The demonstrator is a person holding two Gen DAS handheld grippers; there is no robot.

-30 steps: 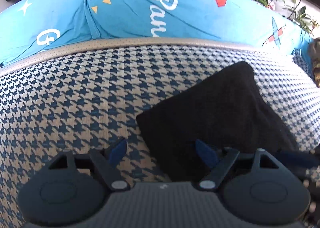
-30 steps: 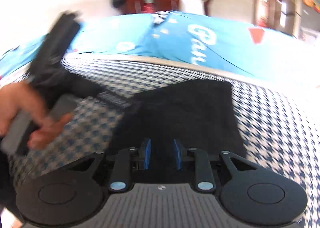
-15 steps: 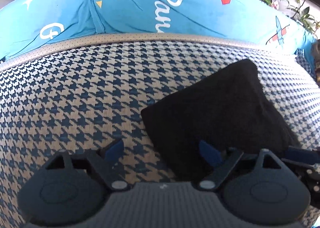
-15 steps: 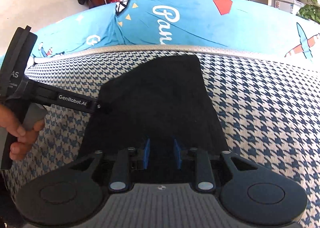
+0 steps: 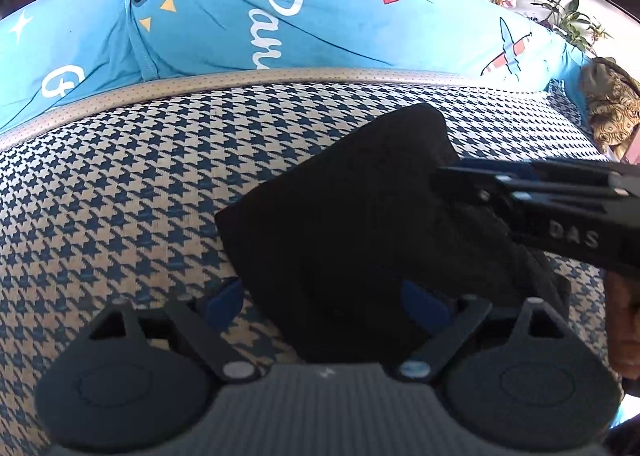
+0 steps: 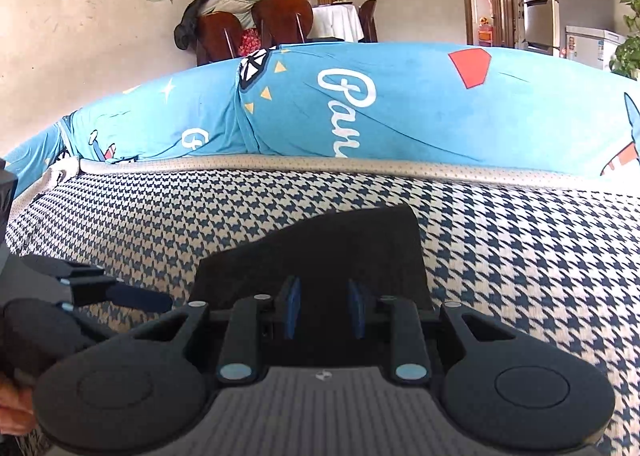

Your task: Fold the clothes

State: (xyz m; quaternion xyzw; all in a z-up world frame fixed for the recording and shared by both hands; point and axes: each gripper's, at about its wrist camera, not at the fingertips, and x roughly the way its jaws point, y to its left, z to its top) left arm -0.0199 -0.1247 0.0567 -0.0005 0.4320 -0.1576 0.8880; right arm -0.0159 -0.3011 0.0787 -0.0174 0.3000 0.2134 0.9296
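A folded black garment (image 5: 344,232) lies on the blue-and-cream houndstooth sofa seat (image 5: 120,192); it also shows in the right wrist view (image 6: 344,248). My left gripper (image 5: 326,302) is open wide, its blue pads on either side of the garment's near corner. My right gripper (image 6: 324,312) has its pads a small gap apart over the garment's near edge, with nothing visibly pinched. The right gripper also shows in the left wrist view (image 5: 460,180), low over the garment's right side.
A blue printed cover (image 6: 360,112) drapes the sofa back behind the seat. A brown cushion (image 5: 612,104) lies at the far right. Chairs with clothes (image 6: 248,16), a table and doors stand beyond the sofa. The left gripper shows at the left (image 6: 132,296).
The right gripper has dropped lower and closer to the garment's near edge, its view tilting up. The left gripper has moved in so the garment's corner lies between its open fingers.
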